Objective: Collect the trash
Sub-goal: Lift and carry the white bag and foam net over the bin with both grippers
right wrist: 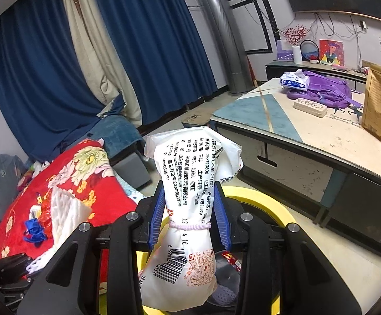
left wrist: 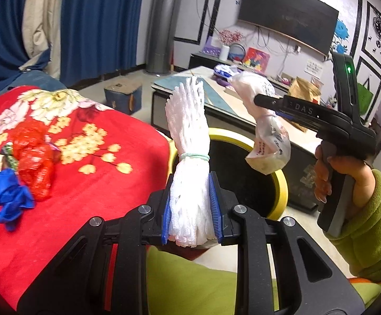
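**Both grippers loaded, held over the bin**

Left gripper [left wrist: 191,210] — jaws narrow, blue pads clamped on a rolled bundle of white foam netting [left wrist: 189,141] tied with a pale green elastic band. Bundle stands upright out of the jaws, gripped low, below the band, probably so the roll stays together.

Right gripper [right wrist: 190,210] — jaws a bit wider, pads pinching a crumpled white printed plastic wrapper [right wrist: 190,204], bound by a pinkish elastic band near the pinch point. Barcode end hangs below the jaws, the puffed end sticks out beyond them.

Both pieces sit above or just beside the round black bin with a yellow rim [left wrist: 282,183]; in the right wrist view the wrapper hangs right over its mouth, so a drop looks like the next move. Some litter already lies inside the bin.

More trash waits on the red floral blanket [left wrist: 85,183]: a red mesh bag [left wrist: 34,162], a crumpled blue plastic scrap [left wrist: 9,197], a few blurred bits beside them. The bin stands close by the blanket's edge — short carry per item, likely deliberate. Low table [right wrist: 308,131] beyond is not involved.
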